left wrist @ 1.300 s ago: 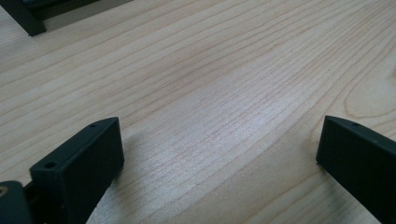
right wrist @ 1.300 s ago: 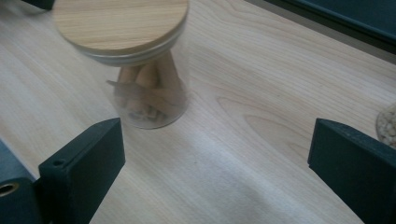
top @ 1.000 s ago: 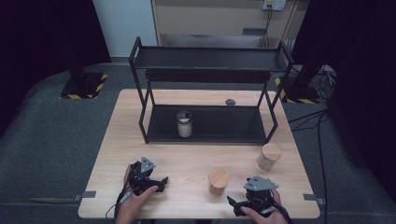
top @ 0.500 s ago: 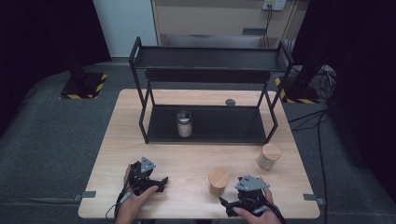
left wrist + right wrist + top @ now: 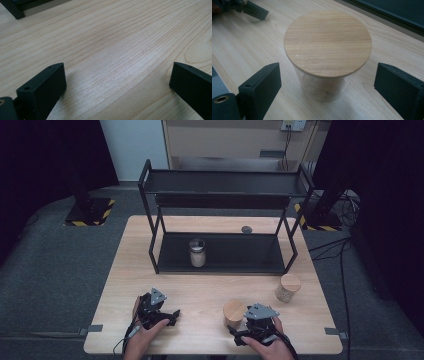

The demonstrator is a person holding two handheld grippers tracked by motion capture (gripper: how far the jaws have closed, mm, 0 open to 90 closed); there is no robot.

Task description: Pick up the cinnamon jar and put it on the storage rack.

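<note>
Low in the frame's centre, on the surface (image 5: 210,295), the jar (image 5: 324,62) is framed between the wide-open jaws of the right gripper (image 5: 327,87) and, being judged rigid, smooth-walled and breakable, is best gripped on its body beneath the overhanging wooden lid (image 5: 327,42).

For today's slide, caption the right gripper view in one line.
Open right claw lined up on a wooden-lidded jar standing on the table.

A light wooden table (image 5: 150,270) stands on grey carpet (image 5: 55,265), dark curtains (image 5: 45,155) on both sides.
</note>
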